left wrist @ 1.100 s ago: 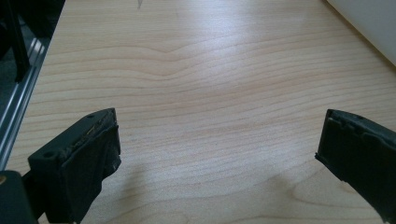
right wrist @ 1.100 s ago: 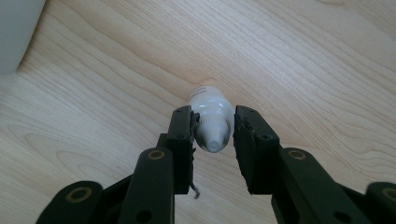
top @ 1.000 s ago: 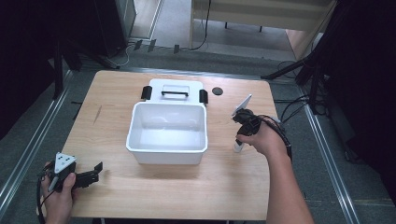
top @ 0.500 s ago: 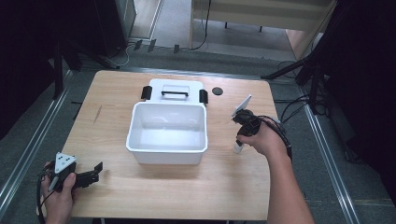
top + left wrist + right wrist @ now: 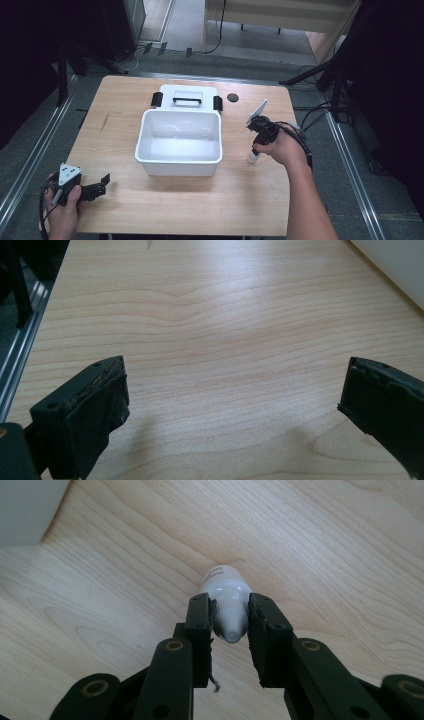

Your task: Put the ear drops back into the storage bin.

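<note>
Left gripper (image 5: 102, 181): black body w/ grey three-cornered plate on top, dark dots on the plate; black cable trails off behind the hand. Its fingers (image 5: 85, 410) are black, blocky, w/ worn, frayed pad edges and a small round hole near the tip. Right gripper (image 5: 230, 625): black too, grey plate tilted on top, black cables looping off at the wrist. Its fingers (image 5: 199, 630) are flat black bars on hinged links w/ round rivets, brass-coloured centres at the joints. Both forearms bare, no sleeves seen.
</note>
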Motion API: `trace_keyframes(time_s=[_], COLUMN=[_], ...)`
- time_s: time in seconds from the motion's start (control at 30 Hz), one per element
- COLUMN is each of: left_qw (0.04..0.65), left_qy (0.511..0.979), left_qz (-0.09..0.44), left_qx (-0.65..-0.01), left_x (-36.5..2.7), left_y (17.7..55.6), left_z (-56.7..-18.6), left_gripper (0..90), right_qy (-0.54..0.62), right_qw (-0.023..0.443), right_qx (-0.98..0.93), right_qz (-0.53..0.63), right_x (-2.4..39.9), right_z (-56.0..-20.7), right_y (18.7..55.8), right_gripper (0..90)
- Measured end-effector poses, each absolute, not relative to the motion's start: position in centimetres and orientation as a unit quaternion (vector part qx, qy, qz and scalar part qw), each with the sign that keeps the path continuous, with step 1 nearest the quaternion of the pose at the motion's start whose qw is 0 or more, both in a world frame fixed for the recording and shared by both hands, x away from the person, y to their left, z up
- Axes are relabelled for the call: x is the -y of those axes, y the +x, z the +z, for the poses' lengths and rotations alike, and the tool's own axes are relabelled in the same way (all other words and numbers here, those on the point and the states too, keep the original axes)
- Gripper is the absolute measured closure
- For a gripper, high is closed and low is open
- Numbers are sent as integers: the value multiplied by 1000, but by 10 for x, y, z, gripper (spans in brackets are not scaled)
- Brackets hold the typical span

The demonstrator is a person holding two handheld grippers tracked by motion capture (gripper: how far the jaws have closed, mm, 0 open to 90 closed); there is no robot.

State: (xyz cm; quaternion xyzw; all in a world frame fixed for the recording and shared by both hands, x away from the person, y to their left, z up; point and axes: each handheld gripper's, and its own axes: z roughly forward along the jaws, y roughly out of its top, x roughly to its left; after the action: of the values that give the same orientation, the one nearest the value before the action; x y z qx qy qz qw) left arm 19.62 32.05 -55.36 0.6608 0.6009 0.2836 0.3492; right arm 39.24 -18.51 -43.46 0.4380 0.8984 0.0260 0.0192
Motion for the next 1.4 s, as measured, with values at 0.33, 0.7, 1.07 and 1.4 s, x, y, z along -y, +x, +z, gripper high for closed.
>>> trace_keyframes(time_s=[0.33, 0.7, 1.07, 1.4], left_qw=[349, 349, 348, 347], left_qy=[661, 661, 661, 661], left_qz=[284, 285, 285, 284], left_qx=[-601, -601, -601, -601], left_x=[-320, -320, -320, -320], left_y=[196, 196, 196, 196], left_z=[-554, -554, -553, -553], left_gripper=[0, 0, 0, 0], right_qy=[414, 391, 383, 370], right_qw=[36, 57, 62, 60], right_qx=[-909, -918, -920, -925], right_qz=[28, 38, 46, 63], right_x=[172, 149, 126, 106], right_z=[-406, -360, -324, -306], right_y=[389, 379, 368, 357], right_gripper=[726, 726, 726, 726])
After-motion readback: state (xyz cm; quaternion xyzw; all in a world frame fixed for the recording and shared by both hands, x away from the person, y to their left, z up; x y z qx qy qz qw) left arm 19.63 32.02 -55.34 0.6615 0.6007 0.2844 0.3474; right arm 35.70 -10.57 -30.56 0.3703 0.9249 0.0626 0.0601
